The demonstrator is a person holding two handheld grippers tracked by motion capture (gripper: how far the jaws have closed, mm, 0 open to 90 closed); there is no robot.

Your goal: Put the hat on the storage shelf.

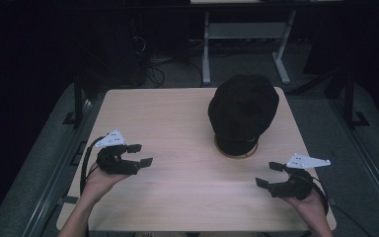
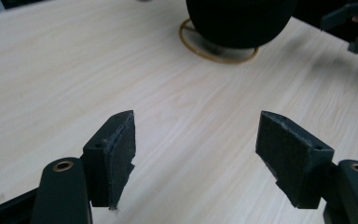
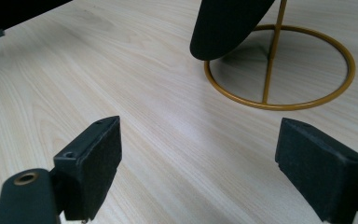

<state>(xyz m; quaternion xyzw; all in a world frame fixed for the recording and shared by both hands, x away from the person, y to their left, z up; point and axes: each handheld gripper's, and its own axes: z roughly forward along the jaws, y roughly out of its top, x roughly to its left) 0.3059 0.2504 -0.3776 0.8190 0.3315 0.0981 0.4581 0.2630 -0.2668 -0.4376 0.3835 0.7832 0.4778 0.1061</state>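
A black cap [image 1: 243,111] sits on a gold wire stand [image 1: 236,150] at the right middle of the table. The left gripper view has the cap [image 2: 240,21] and the stand's ring base [image 2: 216,53] at the top; the right gripper view has the cap's brim [image 3: 226,25] above the ring [image 3: 284,105] and its thin upright. My left gripper [image 1: 140,154] is open over the table's left side, empty [image 2: 196,154]. My right gripper [image 1: 269,174] is open near the front right, empty [image 3: 198,165], just short of the stand.
The light wood table [image 1: 177,128] has open surface between and ahead of both grippers. The other gripper [image 2: 352,25] appears at the top right of the left gripper view. Beyond the table are a desk's white legs [image 1: 206,49], cables and dark floor.
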